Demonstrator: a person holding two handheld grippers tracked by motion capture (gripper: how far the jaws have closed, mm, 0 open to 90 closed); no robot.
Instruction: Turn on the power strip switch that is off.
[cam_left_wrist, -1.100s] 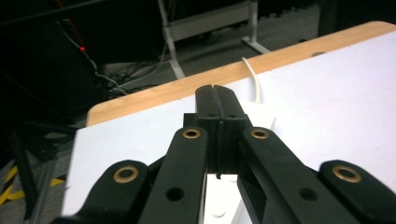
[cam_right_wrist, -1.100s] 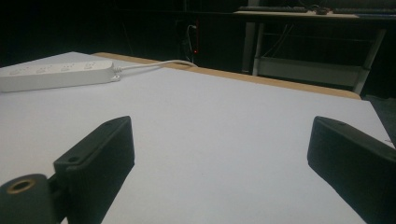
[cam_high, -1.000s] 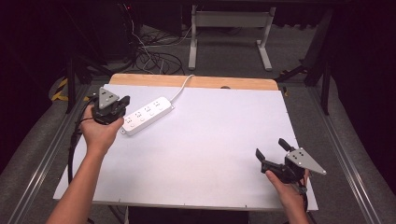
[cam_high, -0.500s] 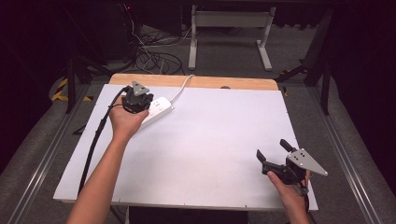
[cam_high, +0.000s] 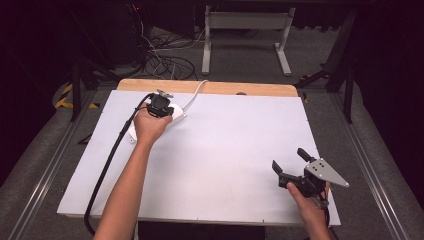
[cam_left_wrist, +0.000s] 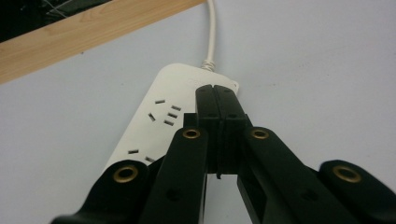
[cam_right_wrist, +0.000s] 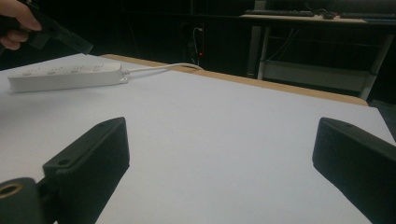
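**Over the power strip, left tongs pressed together**

At the far left of the white bench (cam_high: 215, 165), the person's left hand (cam_high: 149, 125) holds the left tongs (cam_high: 161, 106) down over a white power strip (cam_high: 176, 116). From the left gripper view, the two black jaws meet with no gap between them, their tips lying on the end of the power strip (cam_left_wrist: 159, 126) closest to where its cord (cam_left_wrist: 211, 32) enters. Nothing sits between the jaws; they touch the strip's top rather than clasp it. Several socket slots show just to the left of the jaw tips.

The strip lies slantwise near the bench's back edge, where a band of bare wood (cam_high: 250, 89) runs along behind the white surface. Its white cord (cam_high: 196, 92) curves away over that wooden edge. A black cable (cam_high: 107, 170) trails from the left tongs back along the forearm and off the near side of the bench.

Well apart from all this, at the near right corner, the right hand (cam_high: 310, 207) holds the right tongs (cam_high: 290, 160) just over the bench, a grey three-cornered plate (cam_high: 326, 172) on top. Its jaws stand wide apart with bare white surface between them. The right gripper view looks across the bench to the power strip (cam_right_wrist: 65, 75) in the distance, with the left hand (cam_right_wrist: 16, 23) above it.
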